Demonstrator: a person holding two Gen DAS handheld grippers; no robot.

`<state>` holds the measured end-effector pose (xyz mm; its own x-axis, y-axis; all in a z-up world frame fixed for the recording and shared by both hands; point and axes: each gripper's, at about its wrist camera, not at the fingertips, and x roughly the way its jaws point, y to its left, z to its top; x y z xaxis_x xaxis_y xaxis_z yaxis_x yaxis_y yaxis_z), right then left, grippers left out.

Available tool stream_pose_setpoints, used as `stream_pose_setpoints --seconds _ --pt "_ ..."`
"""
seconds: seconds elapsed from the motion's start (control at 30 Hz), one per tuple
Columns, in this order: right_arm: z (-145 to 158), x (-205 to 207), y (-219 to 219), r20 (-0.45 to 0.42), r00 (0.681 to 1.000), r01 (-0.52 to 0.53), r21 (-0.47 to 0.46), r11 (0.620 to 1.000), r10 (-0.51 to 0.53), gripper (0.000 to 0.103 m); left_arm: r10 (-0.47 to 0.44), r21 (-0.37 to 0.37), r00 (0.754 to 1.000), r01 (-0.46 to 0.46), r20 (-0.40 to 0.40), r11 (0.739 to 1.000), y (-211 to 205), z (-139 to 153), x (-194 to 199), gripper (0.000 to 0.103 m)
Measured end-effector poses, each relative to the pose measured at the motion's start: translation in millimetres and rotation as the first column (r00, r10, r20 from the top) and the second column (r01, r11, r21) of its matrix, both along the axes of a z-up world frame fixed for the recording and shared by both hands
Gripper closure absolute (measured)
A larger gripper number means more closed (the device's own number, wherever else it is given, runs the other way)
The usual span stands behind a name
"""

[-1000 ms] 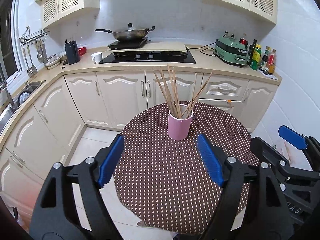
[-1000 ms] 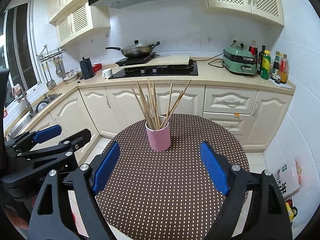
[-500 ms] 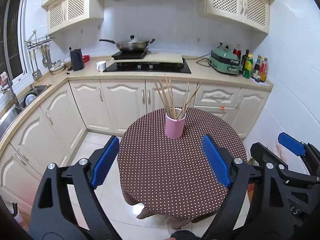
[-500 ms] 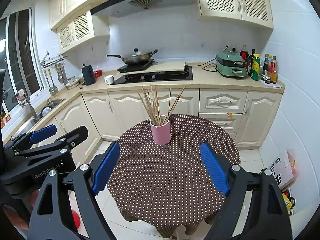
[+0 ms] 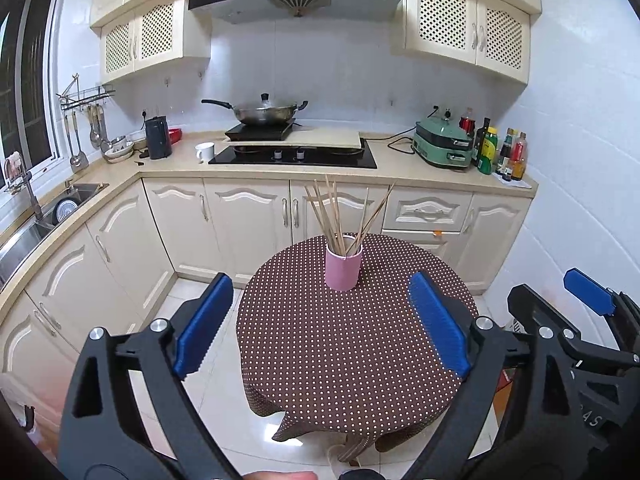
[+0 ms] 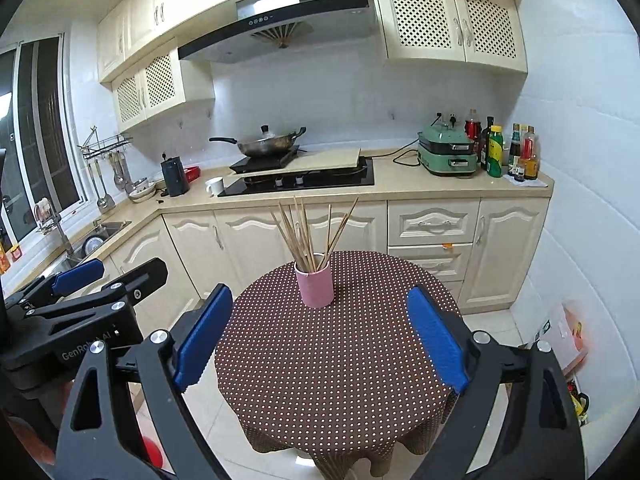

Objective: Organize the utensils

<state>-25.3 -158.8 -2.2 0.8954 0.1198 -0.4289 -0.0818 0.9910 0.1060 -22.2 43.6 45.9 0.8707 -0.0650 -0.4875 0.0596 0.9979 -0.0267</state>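
— Okay, grippers, what are they doing?

— I'm holding my left gripper (image 5: 320, 328) with its jaws spread wide, blue pads (image 5: 204, 324) gripping nothing, touching nothing. I'm holding my right gripper (image 6: 320, 334) spread just as wide, also empty. Both are hanging in the air on the near side of the round table (image 6: 332, 364), above its edge.

— Utensils?

— Wooden chopsticks (image 5: 340, 216) are standing bunched and fanned out in a pink cup (image 5: 343, 269), upright on the dotted brown cloth toward the table's far side. Cup is well apart from both grippers.

— Anything else?

— A wok (image 6: 272, 144) is sitting on the stove behind.
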Motion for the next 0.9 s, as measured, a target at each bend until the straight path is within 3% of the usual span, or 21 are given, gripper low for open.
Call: stream_pose_setpoints --seconds 0.33,0.9 --pt "0.3 -1.8 1.4 0.021 1.000 0.013 -0.015 1.000 -0.013 0.016 -0.005 0.030 0.999 0.003 0.036 1.000 -0.9 3.7 -4.5 0.014" --pt "-2.8 0.7 -0.1 0.006 1.000 0.007 -0.015 1.000 -0.007 0.016 0.006 0.040 1.000 -0.007 0.022 0.999 -2.0 0.3 -0.5 0.014"
